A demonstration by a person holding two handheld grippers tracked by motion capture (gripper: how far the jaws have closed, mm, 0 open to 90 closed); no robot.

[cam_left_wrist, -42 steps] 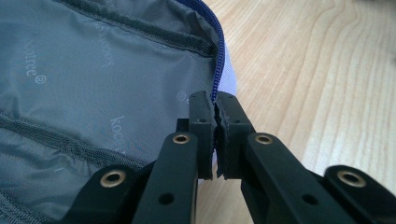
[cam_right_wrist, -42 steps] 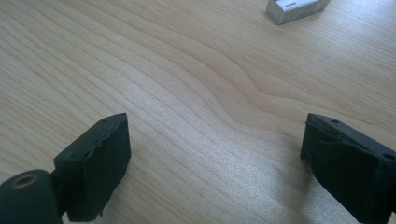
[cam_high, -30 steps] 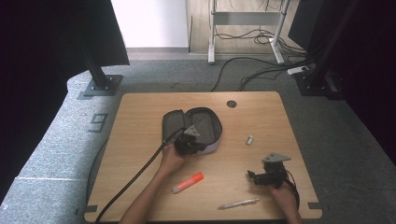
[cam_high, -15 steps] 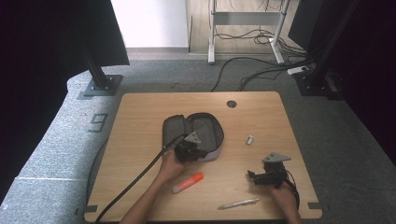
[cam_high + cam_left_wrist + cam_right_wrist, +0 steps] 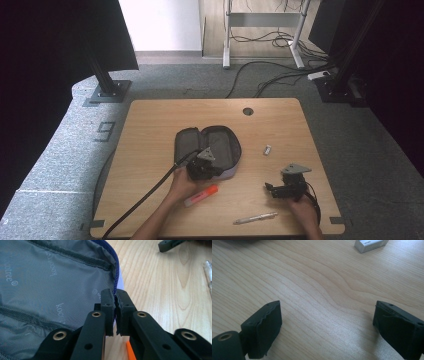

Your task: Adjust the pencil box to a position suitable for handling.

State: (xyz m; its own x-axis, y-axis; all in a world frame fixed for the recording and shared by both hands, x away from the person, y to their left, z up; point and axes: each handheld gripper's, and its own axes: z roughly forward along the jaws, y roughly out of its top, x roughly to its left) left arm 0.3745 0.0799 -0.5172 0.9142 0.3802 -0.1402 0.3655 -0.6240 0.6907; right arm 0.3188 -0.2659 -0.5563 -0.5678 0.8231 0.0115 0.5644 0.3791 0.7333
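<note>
Moved: your left gripper (image 5: pixel 202 167) has slid back toward you since a second ago, dragging the pouch's (image 5: pixel 220 145) near edge with it; the right gripper (image 5: pixel 285 189) has not shifted.
Left jaws: together, clamped on the zip rim (image 5: pixel 115 293) of the open pouch, grey lining to their left.
Pouch: mid-table, open flat, long axis running left to right, touching your left gripper.
Marker (image 5: pixel 201 195): orange, just right of your left hand (image 5: pixel 181 186), lying slantwise.
Pen (image 5: pixel 255 218): near edge, between your two hands, closer to the right one.
Right jaws: wide apart over bare wood.
Eraser (image 5: pixel 370 244): beyond the right jaws, well apart.
</note>
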